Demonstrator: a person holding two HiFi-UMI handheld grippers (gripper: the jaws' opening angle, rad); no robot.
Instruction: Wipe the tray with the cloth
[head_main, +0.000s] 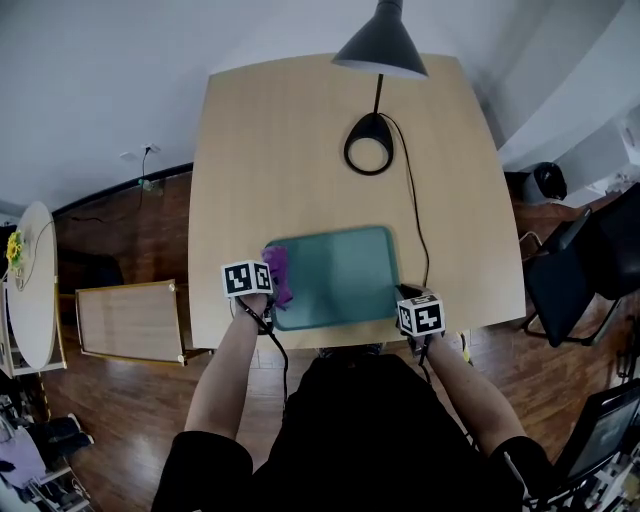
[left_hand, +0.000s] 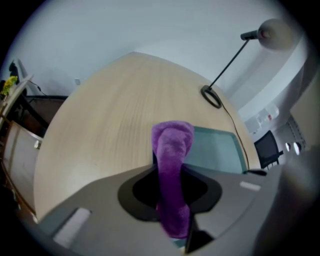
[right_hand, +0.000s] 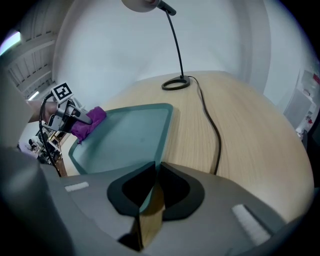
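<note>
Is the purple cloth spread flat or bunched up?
Bunched: the purple cloth sticks out as a narrow roll pinched in the left gripper.

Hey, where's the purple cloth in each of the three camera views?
Head view: cloth at the tray's left edge.
Left gripper view: cloth at centre, between the jaws, tray behind.
Right gripper view: cloth upper left, at the tray's left corner.
Shared landmark: the green tray.

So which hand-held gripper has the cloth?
The left hand-held gripper: purple cloth pinched in its jaws. The right hand-held gripper grips the tray rim.
</note>
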